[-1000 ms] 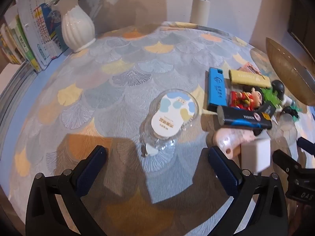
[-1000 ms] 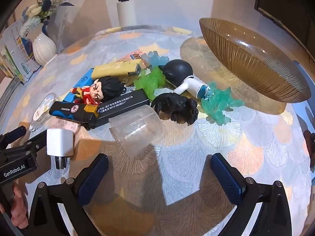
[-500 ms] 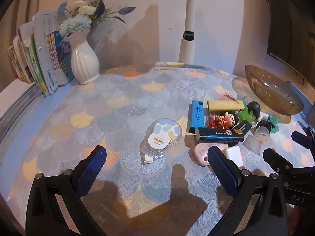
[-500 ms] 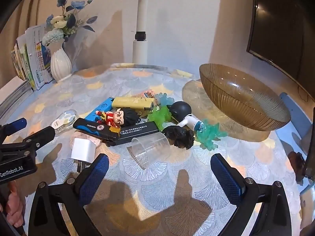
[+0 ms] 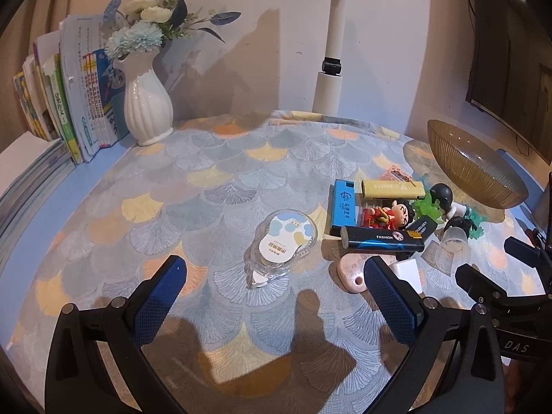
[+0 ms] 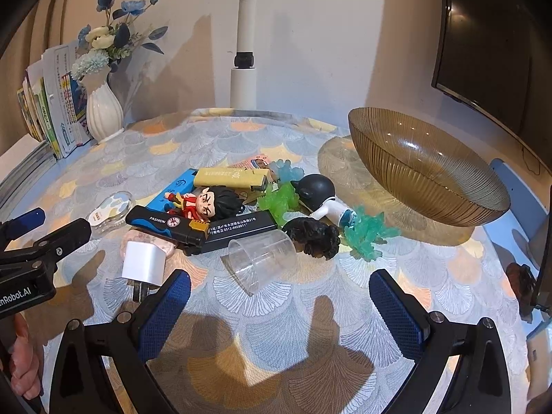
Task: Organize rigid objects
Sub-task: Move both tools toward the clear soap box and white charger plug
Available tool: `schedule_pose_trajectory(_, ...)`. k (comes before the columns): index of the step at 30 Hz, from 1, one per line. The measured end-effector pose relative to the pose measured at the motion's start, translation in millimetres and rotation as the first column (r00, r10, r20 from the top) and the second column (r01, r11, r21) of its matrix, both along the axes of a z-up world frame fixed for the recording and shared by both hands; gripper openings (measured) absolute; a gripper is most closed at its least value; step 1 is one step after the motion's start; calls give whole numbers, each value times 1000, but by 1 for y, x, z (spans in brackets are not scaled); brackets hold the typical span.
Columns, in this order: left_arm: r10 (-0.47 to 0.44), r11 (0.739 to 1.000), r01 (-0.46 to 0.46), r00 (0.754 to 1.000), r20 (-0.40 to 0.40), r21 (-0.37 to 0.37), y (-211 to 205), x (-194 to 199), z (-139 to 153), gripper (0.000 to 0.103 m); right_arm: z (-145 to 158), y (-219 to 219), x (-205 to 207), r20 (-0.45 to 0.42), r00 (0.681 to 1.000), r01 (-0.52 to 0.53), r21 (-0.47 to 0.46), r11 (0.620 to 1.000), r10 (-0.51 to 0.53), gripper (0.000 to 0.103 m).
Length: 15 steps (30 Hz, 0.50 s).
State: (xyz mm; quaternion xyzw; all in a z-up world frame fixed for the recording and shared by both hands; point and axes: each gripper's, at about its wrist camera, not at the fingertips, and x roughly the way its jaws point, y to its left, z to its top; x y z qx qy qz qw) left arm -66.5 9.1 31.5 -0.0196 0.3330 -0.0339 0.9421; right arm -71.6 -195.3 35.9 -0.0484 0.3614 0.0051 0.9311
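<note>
1. My left gripper [image 5: 274, 284] is spread wide and holds nothing; its blue pads sit at the lower edge of the left wrist frame.
2. A clear tape dispenser [image 5: 281, 243] lies on the tablecloth [image 5: 172, 189] just above the gap between these pads, near the frame's centre, not touching them.
3. My right gripper [image 6: 279, 295] is also spread wide and empty, low in the right wrist frame.
4. A clear plastic cup [image 6: 260, 258] lies on its side just above this gap, a little left of centre.
5. A white charger plug [image 6: 145, 264] lies just above the left pad.
6. Behind the cup, in the middle of the frame, the pile holds a black lighter [image 6: 165, 222], a red figurine [image 6: 203, 203] and a yellow lighter [image 6: 229, 177].
7. An amber glass bowl [image 6: 424, 165] stands tilted at the right.
</note>
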Motion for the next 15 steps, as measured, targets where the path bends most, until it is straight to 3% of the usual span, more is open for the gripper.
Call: schedule_pose_trajectory(15, -14, 999, 13, 1000, -9, -37, 0, 2, 2, 102, 0, 0, 0, 0, 1000, -11, -4, 1000, 11, 103)
